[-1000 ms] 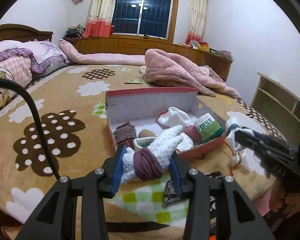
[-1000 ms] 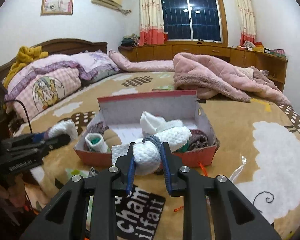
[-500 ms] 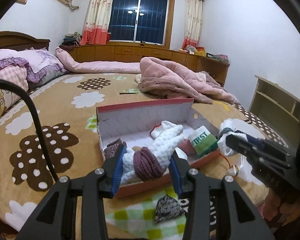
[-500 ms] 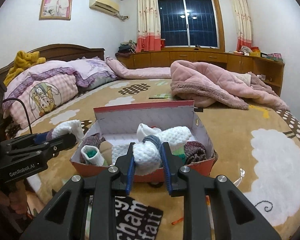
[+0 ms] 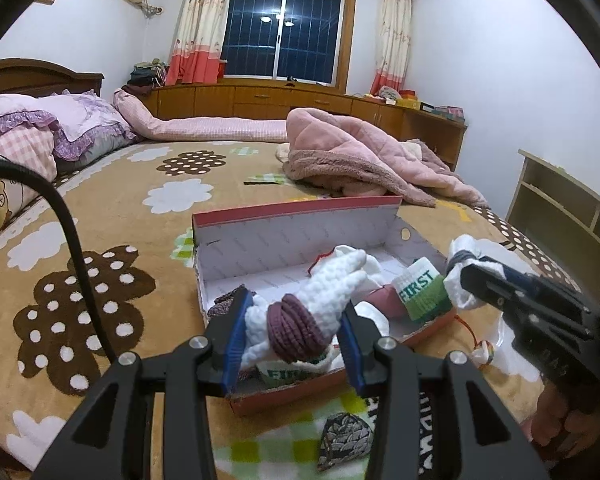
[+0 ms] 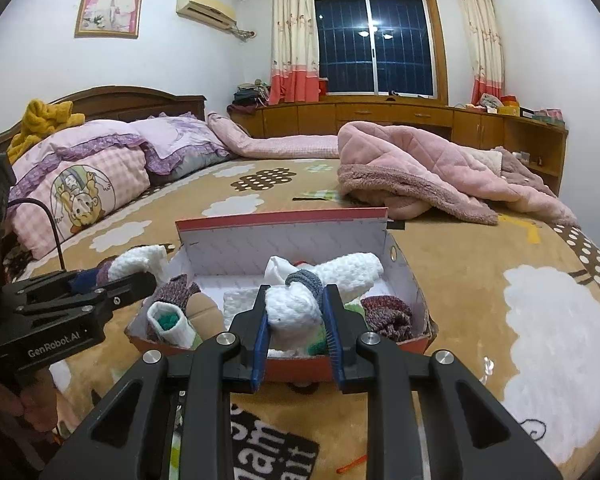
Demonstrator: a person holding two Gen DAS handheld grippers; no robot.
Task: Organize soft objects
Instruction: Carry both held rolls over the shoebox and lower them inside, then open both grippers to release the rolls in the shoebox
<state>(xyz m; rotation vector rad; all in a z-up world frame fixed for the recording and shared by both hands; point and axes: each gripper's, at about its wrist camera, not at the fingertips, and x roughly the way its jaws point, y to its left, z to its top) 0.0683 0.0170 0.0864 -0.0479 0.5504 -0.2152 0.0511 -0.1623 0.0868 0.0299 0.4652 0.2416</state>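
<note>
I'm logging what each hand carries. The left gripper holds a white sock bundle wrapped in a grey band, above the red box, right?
Not quite: the band on the left gripper's white sock bundle is maroon, as the left wrist view shows. The rest holds: it is above the red box.

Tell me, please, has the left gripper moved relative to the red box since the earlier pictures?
Yes. The left gripper, shut on its white sock bundle, has moved forward: it was short of the red box, and its fingertips now overlap the near wall.

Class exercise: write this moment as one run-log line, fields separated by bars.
left gripper: shut on white sock roll with purple band | right gripper: shut on white sock roll with grey band | both over red box of socks
</note>
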